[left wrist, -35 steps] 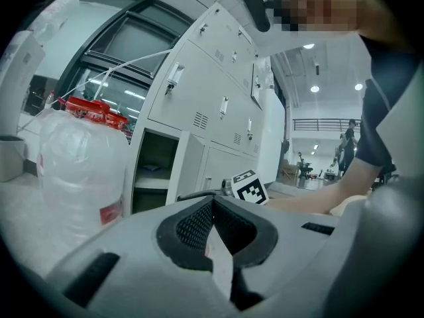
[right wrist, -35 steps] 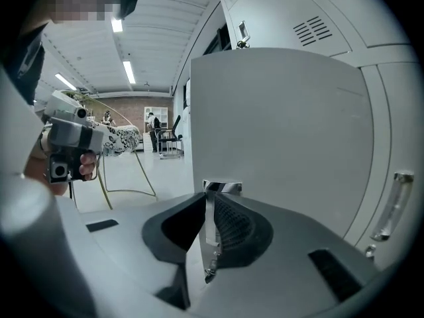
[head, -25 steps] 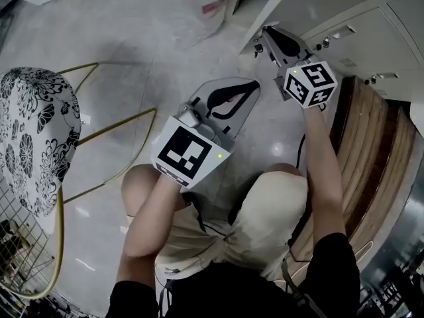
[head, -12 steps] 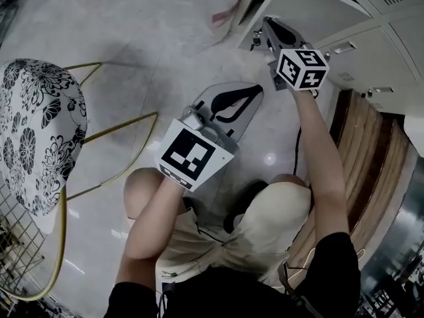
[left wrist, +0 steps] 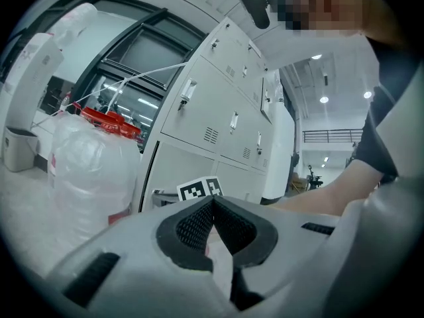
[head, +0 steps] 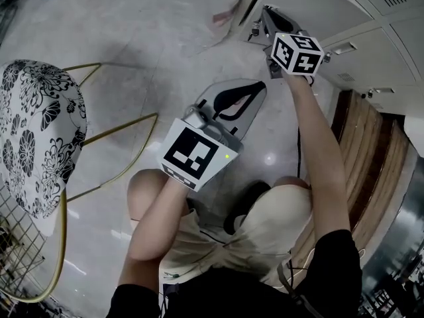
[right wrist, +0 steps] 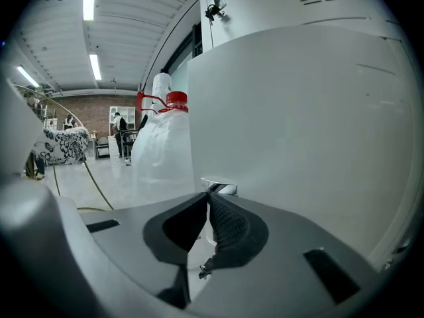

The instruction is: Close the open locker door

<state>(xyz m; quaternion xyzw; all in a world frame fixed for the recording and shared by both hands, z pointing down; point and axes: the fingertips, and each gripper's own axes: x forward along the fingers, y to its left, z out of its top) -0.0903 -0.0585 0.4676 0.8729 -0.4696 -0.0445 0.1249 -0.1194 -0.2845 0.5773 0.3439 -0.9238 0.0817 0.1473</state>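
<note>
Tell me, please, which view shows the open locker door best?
Right gripper view: the open locker door fills its right half. Head view sees it steeply from above; left gripper view, small and distant.

I find the scene brightly and evenly lit. Ceiling strip lights (right wrist: 89, 2) burn overhead in the right gripper view. The glossy floor (head: 199, 65) carries small glare spots. Shadows are soft. Both gripper views bulge at the rims, with black corners. The left hand-held gripper (left wrist: 213, 203) and right hand-held gripper (right wrist: 207, 196) read soft up close.
</note>
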